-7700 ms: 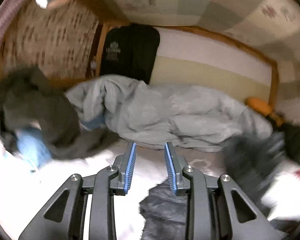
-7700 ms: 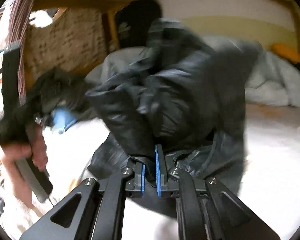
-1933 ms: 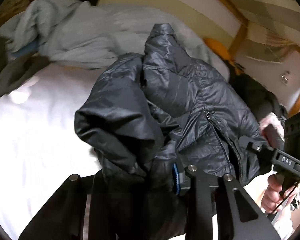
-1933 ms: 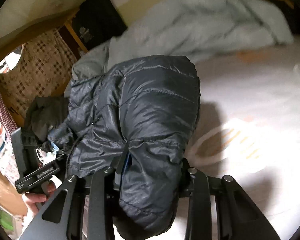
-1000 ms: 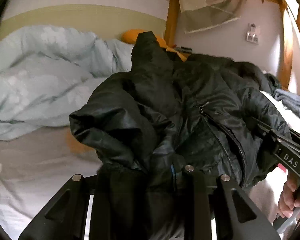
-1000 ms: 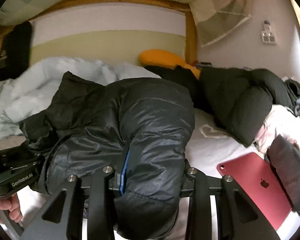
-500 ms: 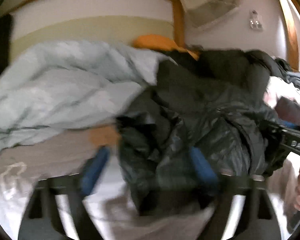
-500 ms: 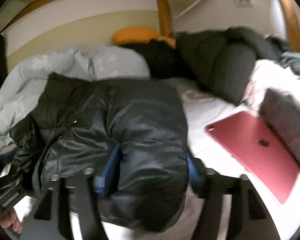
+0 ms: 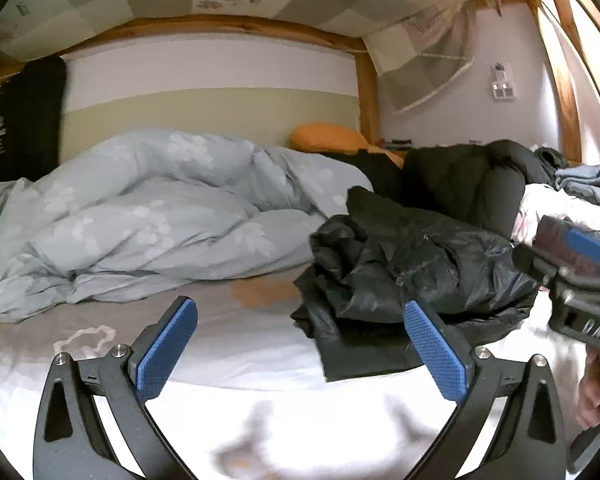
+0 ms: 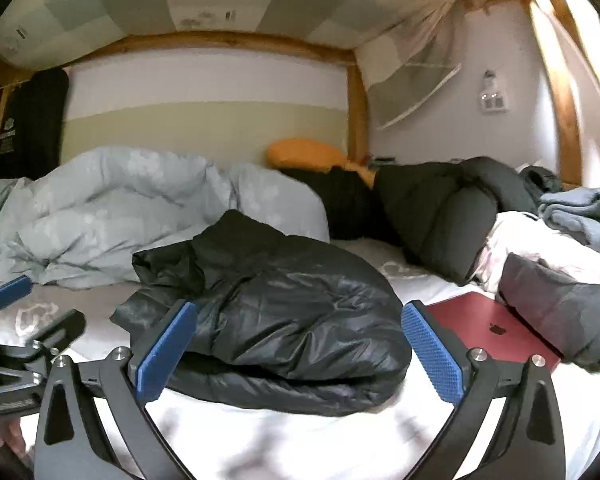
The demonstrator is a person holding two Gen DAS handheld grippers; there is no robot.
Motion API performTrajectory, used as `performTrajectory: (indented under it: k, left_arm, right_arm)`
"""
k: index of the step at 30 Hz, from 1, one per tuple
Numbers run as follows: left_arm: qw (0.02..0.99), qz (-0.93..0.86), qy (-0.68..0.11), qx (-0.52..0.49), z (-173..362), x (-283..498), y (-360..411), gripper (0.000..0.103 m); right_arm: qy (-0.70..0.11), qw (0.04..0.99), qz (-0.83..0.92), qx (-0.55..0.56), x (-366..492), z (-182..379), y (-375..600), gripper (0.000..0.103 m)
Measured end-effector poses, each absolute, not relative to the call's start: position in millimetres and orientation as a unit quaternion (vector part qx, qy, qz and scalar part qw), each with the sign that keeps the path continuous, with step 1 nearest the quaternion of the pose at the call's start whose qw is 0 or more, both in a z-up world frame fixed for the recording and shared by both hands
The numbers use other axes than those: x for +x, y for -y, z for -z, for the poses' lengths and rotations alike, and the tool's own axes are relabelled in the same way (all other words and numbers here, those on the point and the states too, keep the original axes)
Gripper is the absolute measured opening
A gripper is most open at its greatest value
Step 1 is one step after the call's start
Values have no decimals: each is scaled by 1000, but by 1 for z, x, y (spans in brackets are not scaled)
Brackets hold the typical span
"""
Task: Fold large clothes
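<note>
1. Left gripper [image 9: 300, 344]: jaws spread wide, blue ribbed pads [image 9: 166, 346] facing inward, nothing between them; held low and roughly level.
2. Right gripper [image 10: 298, 350]: jaws likewise spread wide, blue pads [image 10: 430, 362] uncovered, nothing clamped; held low and roughly level.
3. Right gripper as seen from the left wrist camera [image 9: 572, 264]: at the far right edge, one blue pad visible, black body partly cut off.
4. Right hand [image 9: 594, 392]: fingers wrapped round the handle at the lower right edge, blurred.
5. Left gripper as seen from the right wrist camera [image 10: 16, 312]: at the far left edge, one blue pad raised.
6. Left hand [image 10: 8, 438]: only a sliver of skin visible beneath the gripper body.
</note>
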State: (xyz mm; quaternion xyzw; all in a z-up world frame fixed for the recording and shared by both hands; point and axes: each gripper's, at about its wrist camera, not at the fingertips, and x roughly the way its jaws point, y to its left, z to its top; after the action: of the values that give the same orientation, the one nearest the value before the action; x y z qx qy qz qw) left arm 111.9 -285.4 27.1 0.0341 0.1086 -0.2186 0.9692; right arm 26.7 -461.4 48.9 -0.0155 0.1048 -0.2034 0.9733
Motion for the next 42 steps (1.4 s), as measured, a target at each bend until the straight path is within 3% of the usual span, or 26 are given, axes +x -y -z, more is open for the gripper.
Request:
performTrajectory:
  k: [16, 42]
  left_arm:
    - [983, 154, -98, -19, -4, 106, 242, 103]
    - [983, 149, -103, 18, -1, 103, 257, 103]
  right_arm:
    - [-137, 968, 208, -33, 33, -16, 455, 103]
    - [-152, 965, 213, -34, 40, -12, 457, 102]
